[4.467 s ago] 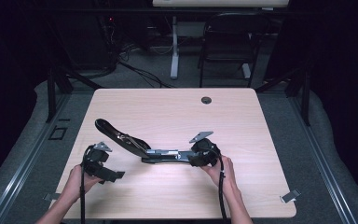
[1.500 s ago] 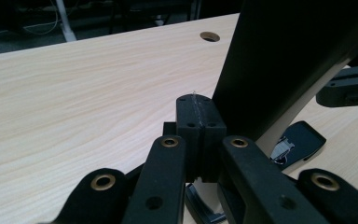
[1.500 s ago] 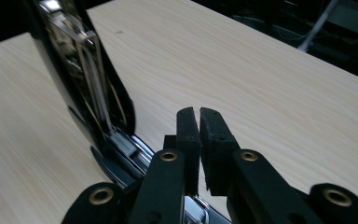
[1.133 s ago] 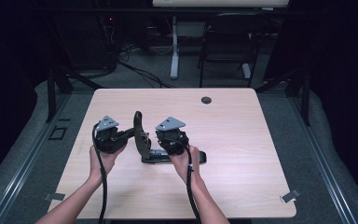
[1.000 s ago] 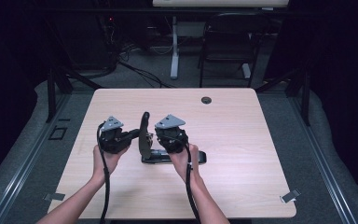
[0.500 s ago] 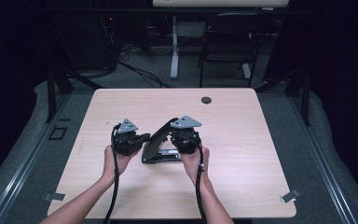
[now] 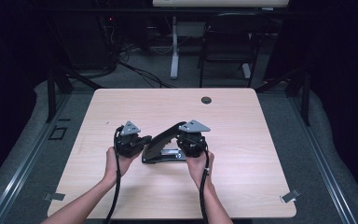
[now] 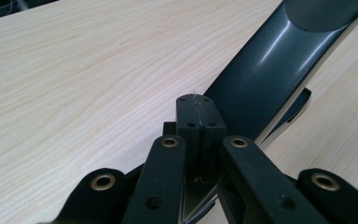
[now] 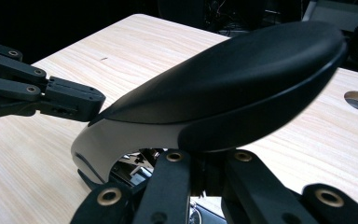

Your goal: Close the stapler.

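A big black stapler (image 7: 164,148) lies mid-table, its base flat and its top arm (image 7: 165,136) tilted up toward the right. My left gripper (image 7: 144,143) is shut with nothing between its pads, and its tip touches the arm's low hinge end (image 8: 261,79). My right gripper (image 7: 183,139) is shut too, tucked under the raised end of the arm (image 9: 242,70). That arm hides the tips of the right gripper (image 9: 200,163). In the right gripper view the left gripper (image 9: 77,105) meets the arm's grey underside.
The light wooden table (image 7: 242,186) has a round cable hole (image 7: 206,100) near its far edge. A chair and a desk leg stand on the dark floor behind the table. Both forearms come in from the bottom edge.
The stapler's arm stood upright a second ago and has swung down to the right over its base. Both grippers moved right and lower with it.
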{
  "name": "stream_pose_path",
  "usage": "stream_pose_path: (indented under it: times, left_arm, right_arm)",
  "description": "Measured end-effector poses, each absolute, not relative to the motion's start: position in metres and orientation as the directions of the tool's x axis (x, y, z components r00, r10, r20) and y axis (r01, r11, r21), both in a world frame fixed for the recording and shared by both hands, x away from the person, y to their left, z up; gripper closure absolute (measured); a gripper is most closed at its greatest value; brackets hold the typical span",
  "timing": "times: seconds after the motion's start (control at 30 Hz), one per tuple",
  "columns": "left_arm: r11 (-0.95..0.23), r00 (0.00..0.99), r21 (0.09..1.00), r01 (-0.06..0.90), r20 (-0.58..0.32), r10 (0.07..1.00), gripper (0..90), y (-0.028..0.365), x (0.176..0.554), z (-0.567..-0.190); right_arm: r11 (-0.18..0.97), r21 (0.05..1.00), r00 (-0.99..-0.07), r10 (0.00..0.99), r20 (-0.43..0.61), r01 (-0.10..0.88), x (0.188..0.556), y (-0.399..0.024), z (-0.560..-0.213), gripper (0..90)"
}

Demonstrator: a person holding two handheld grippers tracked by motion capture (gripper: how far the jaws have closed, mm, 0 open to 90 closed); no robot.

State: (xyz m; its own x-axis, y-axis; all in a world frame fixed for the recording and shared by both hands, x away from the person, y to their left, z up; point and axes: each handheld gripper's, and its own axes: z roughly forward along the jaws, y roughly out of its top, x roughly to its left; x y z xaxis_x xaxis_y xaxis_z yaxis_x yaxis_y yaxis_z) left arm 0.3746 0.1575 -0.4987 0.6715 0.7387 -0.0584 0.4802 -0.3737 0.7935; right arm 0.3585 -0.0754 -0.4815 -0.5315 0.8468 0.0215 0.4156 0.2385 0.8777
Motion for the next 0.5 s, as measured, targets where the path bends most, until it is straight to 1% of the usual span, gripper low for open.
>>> stream_pose_path:
  times: [0.13, 0.27, 0.4, 0.43, 0.5]
  left_arm:
    - [-0.378, 0.674, 0.789, 0.484, -0.06, 0.737, 89.8, 0.157, 0.375, -0.501]
    - [-0.374, 0.669, 0.786, 0.491, -0.066, 0.74, 85.7, 0.159, 0.376, -0.5]
    - [-0.361, 0.65, 0.784, 0.505, -0.07, 0.756, 73.4, 0.166, 0.378, -0.5]
    - [-0.352, 0.629, 0.784, 0.511, -0.061, 0.775, 69.6, 0.168, 0.378, -0.499]
    - [-0.349, 0.627, 0.776, 0.525, -0.076, 0.775, 61.0, 0.175, 0.38, -0.497]
  right_arm:
    - [0.219, 0.881, -0.524, 0.851, 0.038, 0.42, 0.358, -0.081, -0.487, 90.0]
    - [0.196, 0.885, -0.518, 0.853, 0.058, 0.423, 0.358, -0.084, -0.492, 90.0]
    - [0.172, 0.886, -0.52, 0.85, 0.087, 0.43, 0.359, -0.089, -0.497, 90.0]
    - [0.163, 0.886, -0.517, 0.851, 0.096, 0.433, 0.359, -0.09, -0.499, 90.0]
    - [0.158, 0.885, -0.515, 0.851, 0.103, 0.438, 0.359, -0.093, -0.501, 90.0]
